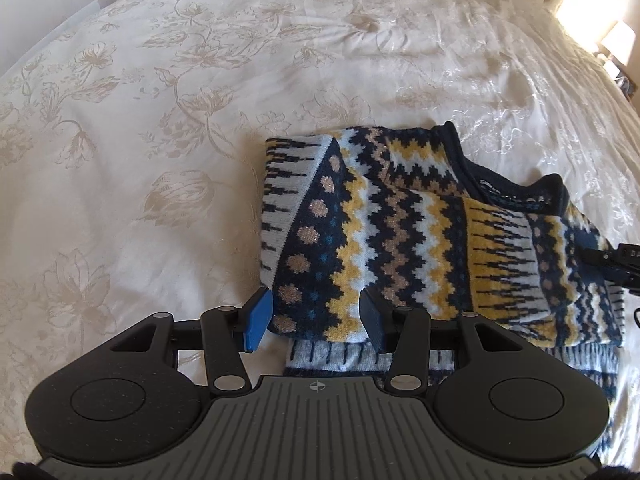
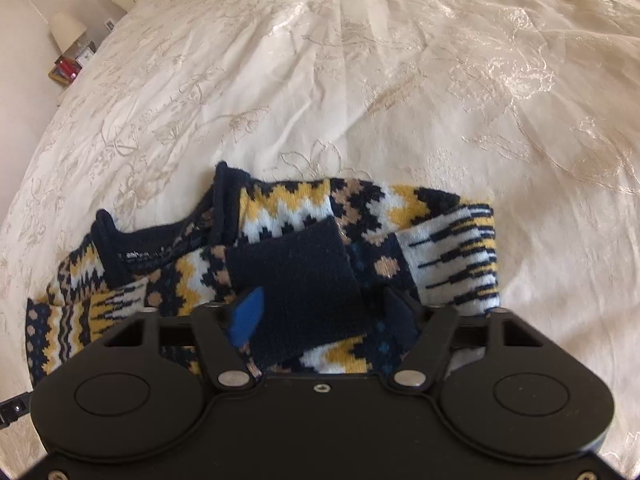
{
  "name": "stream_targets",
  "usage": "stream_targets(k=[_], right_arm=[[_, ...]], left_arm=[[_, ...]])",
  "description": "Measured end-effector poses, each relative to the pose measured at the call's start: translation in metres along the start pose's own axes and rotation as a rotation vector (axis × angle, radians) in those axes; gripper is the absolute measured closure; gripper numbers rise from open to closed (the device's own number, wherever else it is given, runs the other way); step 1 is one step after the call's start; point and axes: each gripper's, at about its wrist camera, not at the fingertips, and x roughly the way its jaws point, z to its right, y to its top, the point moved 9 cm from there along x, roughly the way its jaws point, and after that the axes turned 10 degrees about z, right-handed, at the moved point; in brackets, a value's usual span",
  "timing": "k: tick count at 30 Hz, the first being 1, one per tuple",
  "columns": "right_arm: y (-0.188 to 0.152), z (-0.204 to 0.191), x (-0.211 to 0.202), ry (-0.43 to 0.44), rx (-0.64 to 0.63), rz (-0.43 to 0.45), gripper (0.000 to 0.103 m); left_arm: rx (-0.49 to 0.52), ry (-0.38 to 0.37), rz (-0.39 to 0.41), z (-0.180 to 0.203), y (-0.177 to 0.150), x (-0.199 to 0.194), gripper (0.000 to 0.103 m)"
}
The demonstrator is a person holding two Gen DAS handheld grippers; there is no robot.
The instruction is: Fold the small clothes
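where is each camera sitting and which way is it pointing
Left wrist: sits on the left tool, looking forward and down along its open fingers at the sweater's folded edge on the bed; the right tool's tip shows at the frame's right.
Right wrist: sits on the right tool, looking down at the sweater's dark cuff between its open fingers.
Shared: sweater and bed.

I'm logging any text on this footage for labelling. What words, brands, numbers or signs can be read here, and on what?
"DA": white letters, cut off at the frame edge, on the right gripper as seen in the left wrist view.
Neck label of the sweater: pale print, too small and blurred to read.
Crosshair mark on the left gripper: a sign, no words.
Items on the nightstand: too small to read.
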Motion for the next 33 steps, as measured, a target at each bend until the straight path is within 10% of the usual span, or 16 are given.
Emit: stream_targets(k=[4,8,17,20,24,31,33], right_arm=[[0.006,-0.010,-0.015,0.014,-0.028,0.021,0.086],[0.021,-0.024,-0.057,0.095,-0.034,0.096,0.089],[0.010,0.030,-0.058,-0.077,-0.033,0.058,0.097],[0.005,0.030,-0.051,-0.038,0.015,0.038,0.084],[-0.002,0.020,-0.042,0.056,0.058,0.029,0.027],[-0.013,0.012,-0.012,0.074,0.060,-0.054,0.029],[-0.013,0.010,-0.011,0.078,0.057,-0.059,0.049]], left_arm=[[0.002,0.001,0.006,0.000,0.001,-0.002,0.057],[0.017,-0.006,0.014,0.004,0.004,-0.003,0.057],[0.049,-0.020,0.037,0.011,0.021,0.008,0.057],[0.053,-0.022,0.039,0.012,0.025,0.012,0.057],[0.057,-0.021,0.037,0.013,0.027,0.014,0.057],[0.052,-0.011,0.031,0.009,0.023,0.012,0.057],[0.049,-0.006,0.033,0.006,0.022,0.011,0.057]])
